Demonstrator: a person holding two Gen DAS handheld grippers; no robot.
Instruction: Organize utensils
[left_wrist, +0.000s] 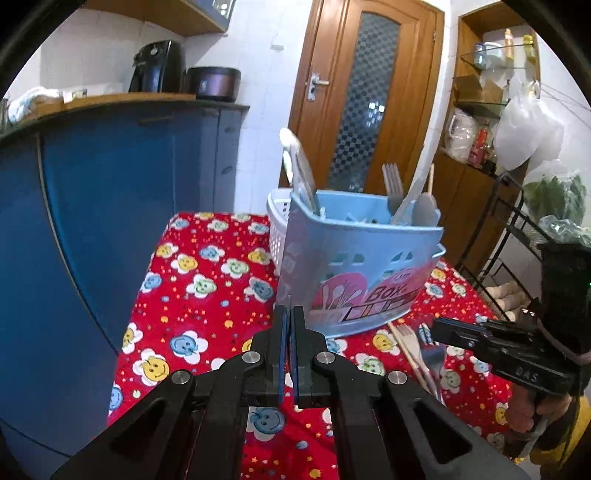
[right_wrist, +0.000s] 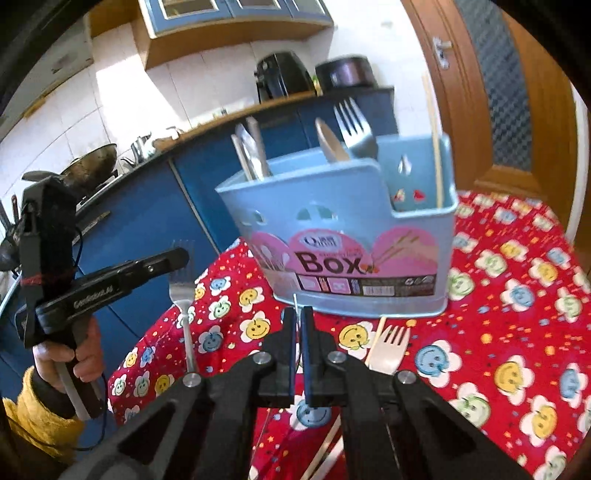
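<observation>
Gripping a metal fork (right_wrist: 181, 288) upright at the left of the right-wrist view, the left tool (left_wrist: 289, 314) seems poised to drop it into the blue utensil box (left_wrist: 354, 266) standing mid-frame on the tabletop (right_wrist: 517, 332), while the right tool (right_wrist: 298, 317), pressed together on an unidentifiable thin sliver, hangs over the loose wooden fork (right_wrist: 391, 343).

You stand in a home kitchen — blue cabinets (left_wrist: 110, 206) under a wooden counter (left_wrist: 122, 99), a black air fryer (left_wrist: 157, 66), a wok (right_wrist: 94, 166) and kettle (right_wrist: 140, 146), white wall tiles (right_wrist: 122, 92) — beside a table in smiley-flower cloth (left_wrist: 207, 280).
</observation>
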